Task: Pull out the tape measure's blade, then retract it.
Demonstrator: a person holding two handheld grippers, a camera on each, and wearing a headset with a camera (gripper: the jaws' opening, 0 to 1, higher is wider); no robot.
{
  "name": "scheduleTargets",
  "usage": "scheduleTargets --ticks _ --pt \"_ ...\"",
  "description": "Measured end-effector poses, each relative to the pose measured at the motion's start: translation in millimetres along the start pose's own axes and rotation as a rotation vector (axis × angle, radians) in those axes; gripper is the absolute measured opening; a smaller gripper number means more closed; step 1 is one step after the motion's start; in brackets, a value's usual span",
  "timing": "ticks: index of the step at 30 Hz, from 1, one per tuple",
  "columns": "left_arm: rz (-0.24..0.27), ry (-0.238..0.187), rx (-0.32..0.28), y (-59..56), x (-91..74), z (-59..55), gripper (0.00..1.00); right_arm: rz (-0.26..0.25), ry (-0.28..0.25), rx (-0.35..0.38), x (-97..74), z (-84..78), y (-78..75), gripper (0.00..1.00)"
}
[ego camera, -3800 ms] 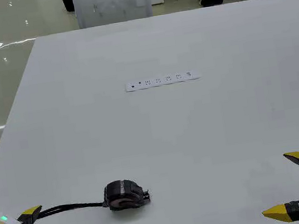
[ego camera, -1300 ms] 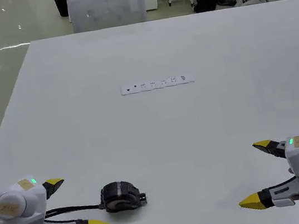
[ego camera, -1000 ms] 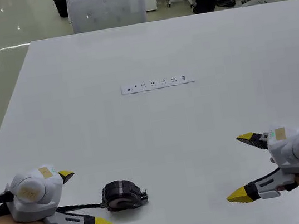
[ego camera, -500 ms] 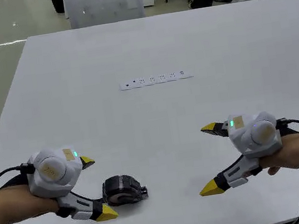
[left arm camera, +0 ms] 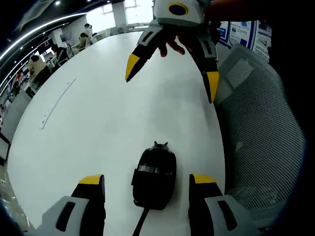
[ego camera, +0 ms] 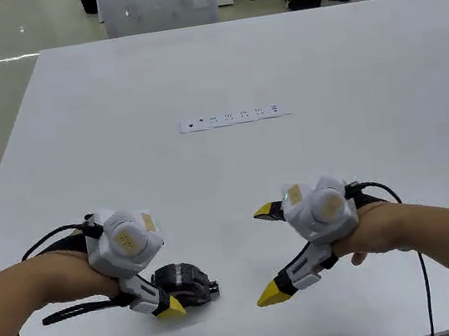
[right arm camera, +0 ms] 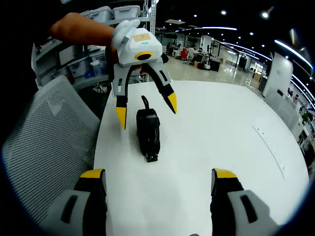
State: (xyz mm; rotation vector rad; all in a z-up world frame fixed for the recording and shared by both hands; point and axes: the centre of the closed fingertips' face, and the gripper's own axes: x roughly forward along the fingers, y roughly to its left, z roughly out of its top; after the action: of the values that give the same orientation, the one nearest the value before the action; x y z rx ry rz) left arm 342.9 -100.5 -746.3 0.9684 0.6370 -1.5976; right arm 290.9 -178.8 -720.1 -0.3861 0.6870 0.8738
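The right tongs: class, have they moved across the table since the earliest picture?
Yes. The right tongs have swung in leftward toward the tape measure, now sitting almost straight below the power strip instead of far to its right.

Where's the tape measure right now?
On the white table, low left in the head view, the tape measure lies between the open jaws of the left gripper.

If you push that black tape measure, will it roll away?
It probably slides rather than rolls: the tape measure looks blocky and sits steady on the table. Its thin strap looks limp, so it likely flops and drags behind.
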Motion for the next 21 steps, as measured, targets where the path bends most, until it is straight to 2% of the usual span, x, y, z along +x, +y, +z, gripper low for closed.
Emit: scheduleTargets --ticks 3,6,7,10,11,13,14,16,21 --pt "-0.002 0.01 0.018 -1.8 5.0 1.5 0.56 0.017 0.012 -0.004 11.6 -1.7 4.0 0.85" --pt "-0.023 0.021 0.014 -5.5 8.9 1.8 0.56 0.046 0.037 -0.015 23.0 -3.9 9.4 0.84" --pt "-0.017 0.03 0.031 -3.8 10.4 0.5 0.55 0.054 0.046 -0.015 27.9 -4.2 10.1 0.84" --pt "-0.01 0.031 0.056 -2.4 11.6 0.2 0.42 0.071 0.076 -0.035 37.6 -5.2 10.4 0.79" --pt "-0.011 0.025 0.051 -3.8 13.2 0.4 0.41 0.069 0.074 -0.035 39.8 -4.0 9.3 0.8" --pt "-0.05 0.051 0.103 -12.9 15.4 -4.6 0.34 0.078 0.08 -0.012 43.6 -3.2 8.4 0.79" --pt "-0.016 0.06 0.1 -10.5 16.3 -6.8 0.33 0.08 0.082 -0.003 45.7 -2.5 7.5 0.78" --pt "-0.021 0.056 0.075 -9.1 15.4 -5.2 0.33 0.083 0.086 -0.005 47.6 -2.0 8.3 0.69" --pt "-0.038 0.046 0.08 -8.4 14.7 -5.5 0.33 0.096 0.104 -0.055 59.0 -4.9 10.5 0.6"
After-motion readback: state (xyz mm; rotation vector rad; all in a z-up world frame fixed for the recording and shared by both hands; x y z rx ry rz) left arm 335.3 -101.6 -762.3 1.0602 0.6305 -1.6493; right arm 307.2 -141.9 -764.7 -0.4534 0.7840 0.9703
